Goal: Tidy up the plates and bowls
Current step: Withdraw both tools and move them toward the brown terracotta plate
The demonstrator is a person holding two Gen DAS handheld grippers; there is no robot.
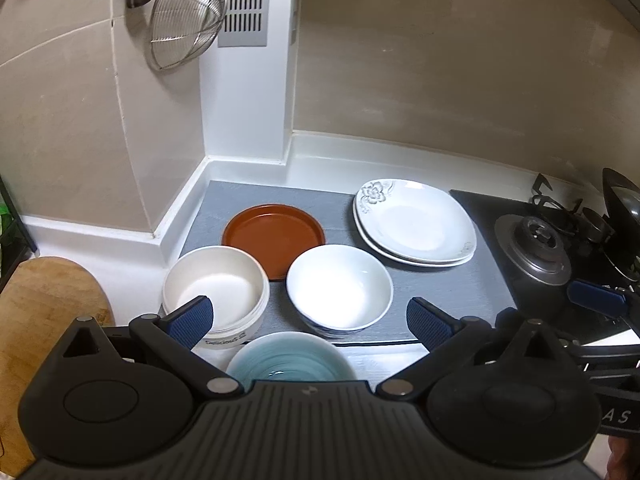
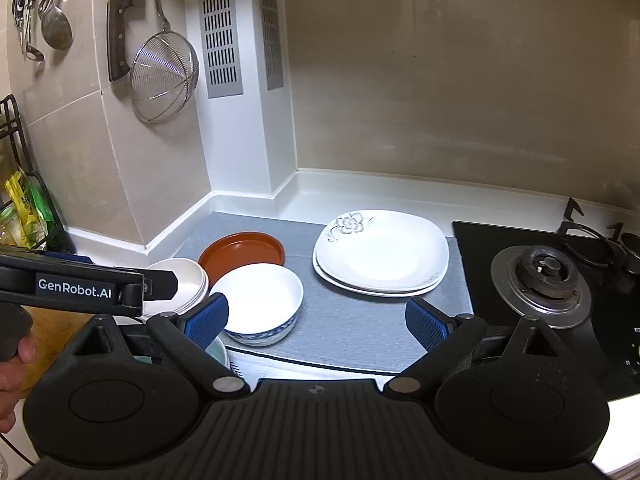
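Observation:
On a grey mat [image 1: 448, 284] stand a brown round plate [image 1: 274, 234], a cream straight-sided bowl [image 1: 214, 286], a white bowl with blue pattern [image 1: 340, 288] and two stacked white flowered plates [image 1: 414, 224]. A pale blue bowl [image 1: 290, 360] sits nearest, just under my left gripper [image 1: 310, 320], which is open and empty above the bowls. My right gripper [image 2: 316, 320] is open too, hovering over the mat's front with nothing between its fingers. In the right wrist view the white bowl [image 2: 260, 300], brown plate [image 2: 242, 254], cream bowl [image 2: 184, 280] and stacked plates [image 2: 382, 252] show.
A gas hob [image 2: 540, 280] lies right of the mat, with a dark pan [image 1: 622, 216] on its far burner. A wooden board [image 1: 44, 300] sits at left. A wire strainer [image 2: 164, 74], a cleaver [image 2: 120, 20] and ladles hang on the wall. A rack [image 2: 28, 208] stands far left.

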